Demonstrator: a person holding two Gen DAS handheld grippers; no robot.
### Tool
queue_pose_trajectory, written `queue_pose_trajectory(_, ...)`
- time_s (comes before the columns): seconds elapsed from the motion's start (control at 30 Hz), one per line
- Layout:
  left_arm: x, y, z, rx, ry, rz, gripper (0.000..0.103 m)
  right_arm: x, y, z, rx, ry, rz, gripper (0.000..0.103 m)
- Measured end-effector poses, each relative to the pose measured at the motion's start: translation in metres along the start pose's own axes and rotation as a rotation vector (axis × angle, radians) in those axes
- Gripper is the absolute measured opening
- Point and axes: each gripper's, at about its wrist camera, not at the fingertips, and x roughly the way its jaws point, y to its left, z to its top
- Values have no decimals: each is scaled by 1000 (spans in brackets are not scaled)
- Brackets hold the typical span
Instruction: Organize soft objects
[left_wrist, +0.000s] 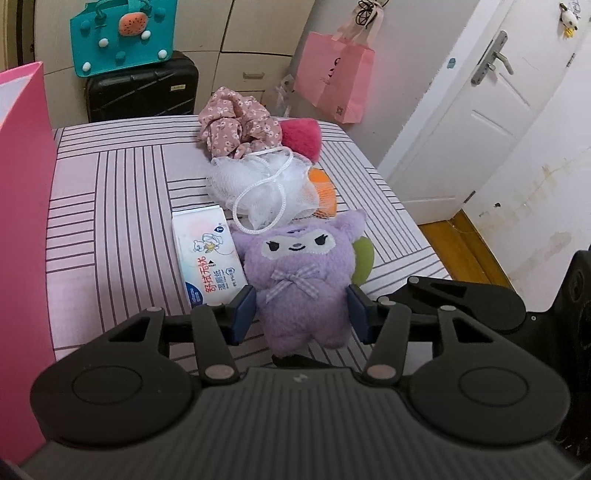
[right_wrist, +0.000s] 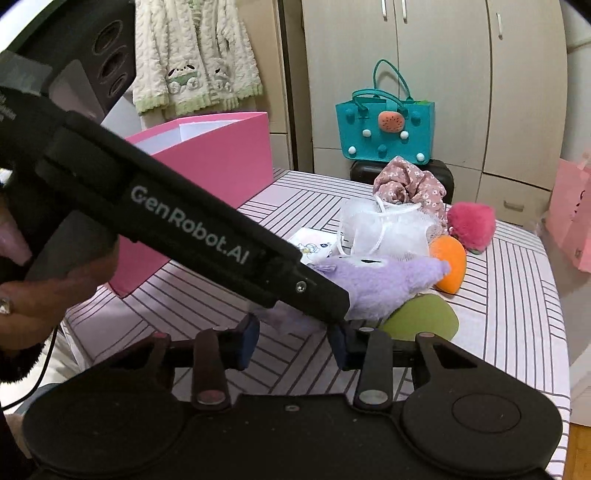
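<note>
Left gripper: jaws part-way closed, blue pads pressed on both flanks of the purple plush toy, pinching it at the waist. Toy sits at the near edge of the striped bed, face toward the camera.

Right gripper: jaws narrowed, a gap between the pads; the bottom of the toy seems to lie there, but whether the pads press it I cannot tell. The left gripper's black body crosses the right view and hides that spot.

Beyond the toy: wet-wipe pack to its left, white mesh sponge, floral scrunchie, pink pompom. Orange piece and green piece mostly hidden behind the others. Pink box at far left, cut off.
</note>
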Motion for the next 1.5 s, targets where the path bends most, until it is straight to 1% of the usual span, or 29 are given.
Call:
queue_pose_trajectory(0.33, -22, -3, -5, -17, -7, -12, 52, -19, 20, 4, -86, -11, -27, 45)
queue_pose_trajectory(0.63, -41, -10, -13, -27, 3, -4, 52, -34, 32, 6, -105, -4, -3, 45)
queue_pose_trajectory(0.77, -49, -13, -24, -35, 1, 0, 52, -40, 39, 6, -115, 18, 0, 42)
queue_pose_trajectory(0.9, -61, -16, -34, -40, -12, 13, 52, -45, 46, 4, -106, 26, 16, 42)
queue_pose_trajectory(1.2, -111, -22, -52, -27, -78, 56, 52, -66, 80, 6, -198, -25, 27, 42)
queue_pose_trajectory(1.33, -138, -20, -58, -19, -102, 80, 52, -74, 97, 13, -238, -44, 50, 42)
queue_pose_trajectory(1.5, -168, -18, -67, 0, -133, 128, 51, -84, 120, 21, -299, -64, 84, 42)
